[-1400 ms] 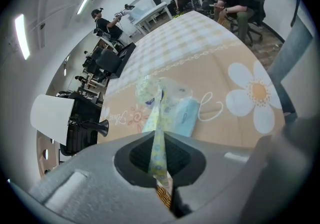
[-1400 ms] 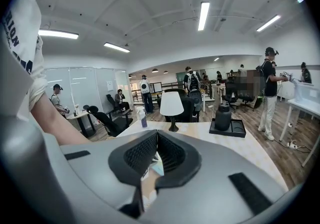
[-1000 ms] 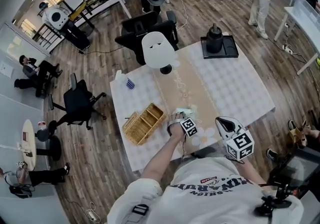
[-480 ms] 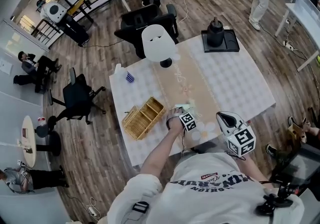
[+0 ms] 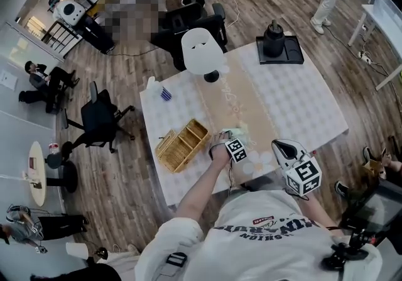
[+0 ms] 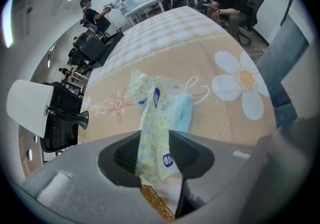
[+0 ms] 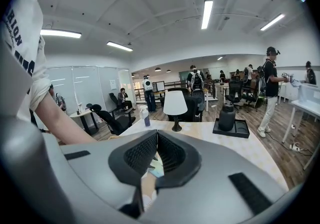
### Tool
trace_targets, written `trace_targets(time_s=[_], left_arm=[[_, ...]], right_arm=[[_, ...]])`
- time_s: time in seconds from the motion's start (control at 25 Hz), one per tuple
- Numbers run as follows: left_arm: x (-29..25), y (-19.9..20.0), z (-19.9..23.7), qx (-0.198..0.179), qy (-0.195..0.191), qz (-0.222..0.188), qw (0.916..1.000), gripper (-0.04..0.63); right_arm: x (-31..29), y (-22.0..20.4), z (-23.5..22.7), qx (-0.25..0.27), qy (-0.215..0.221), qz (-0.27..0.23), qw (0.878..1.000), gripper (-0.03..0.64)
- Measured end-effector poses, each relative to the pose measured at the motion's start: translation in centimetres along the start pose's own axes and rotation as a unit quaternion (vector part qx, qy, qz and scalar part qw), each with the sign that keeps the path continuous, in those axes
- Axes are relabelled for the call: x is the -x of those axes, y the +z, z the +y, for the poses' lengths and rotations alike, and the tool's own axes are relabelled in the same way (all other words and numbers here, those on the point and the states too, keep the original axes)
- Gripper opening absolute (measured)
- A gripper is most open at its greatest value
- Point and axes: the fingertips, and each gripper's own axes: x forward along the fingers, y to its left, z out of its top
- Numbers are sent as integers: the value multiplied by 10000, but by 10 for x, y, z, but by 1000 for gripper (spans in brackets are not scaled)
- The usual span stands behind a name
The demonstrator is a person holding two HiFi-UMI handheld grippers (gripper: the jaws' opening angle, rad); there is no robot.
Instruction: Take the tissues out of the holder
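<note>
We see the left gripper [image 6: 152,151], jaws just opened and loose around a yellow floral tissue pack [image 6: 150,113], its blue logo unreadable, near the wicker holder [image 5: 182,145], right gripper [image 7: 156,155] jaws together, empty

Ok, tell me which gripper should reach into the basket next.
Left. The left gripper, jaws just opened around a tissue pack, sits beside the basket; the right gripper hangs farther away.

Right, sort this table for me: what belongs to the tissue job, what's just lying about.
Job: yellow tissue packet, between the left gripper's fingers, which have just been opening; blue tissue packet on the runner; wicker holder.
Lying about: white lamp; black jug on its tray; spray bottle.
</note>
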Motion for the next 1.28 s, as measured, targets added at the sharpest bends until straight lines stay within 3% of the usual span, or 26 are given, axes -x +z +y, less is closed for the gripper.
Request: trace_targets(time_s=[0.2,0.4,0.52,0.64,0.76,0.88,1.08,1.28], left_arm=[[9,2,-3,93,-73,-182,9998,285],[25,-2,4,209,149,-289,9993,290],[57,-1,18,695,278,-634,9952,290],[97,1,32,1456,137,-1160,9824,290],[150,3,54,2142,160,-1828,9594,288],[214,5,74,2647,327,-2581,9286,274],[310,-21,94,3509,806,-3643,8589,173],[381,-73,94,4191,1672,-3985,7985,6]], right_arm=[[0,1,4,35,48,12,10000,9],[-5,0,9,60,120,-16,9999,8],[-10,3,14,101,220,-1,9997,8],[-16,9,21,169,330,-25,9993,8],[-24,17,30,245,489,-71,9985,8],[-34,24,43,311,691,-130,9970,9],[-54,54,74,529,1112,-382,9917,8],[-72,80,118,850,1739,-566,9795,8]])
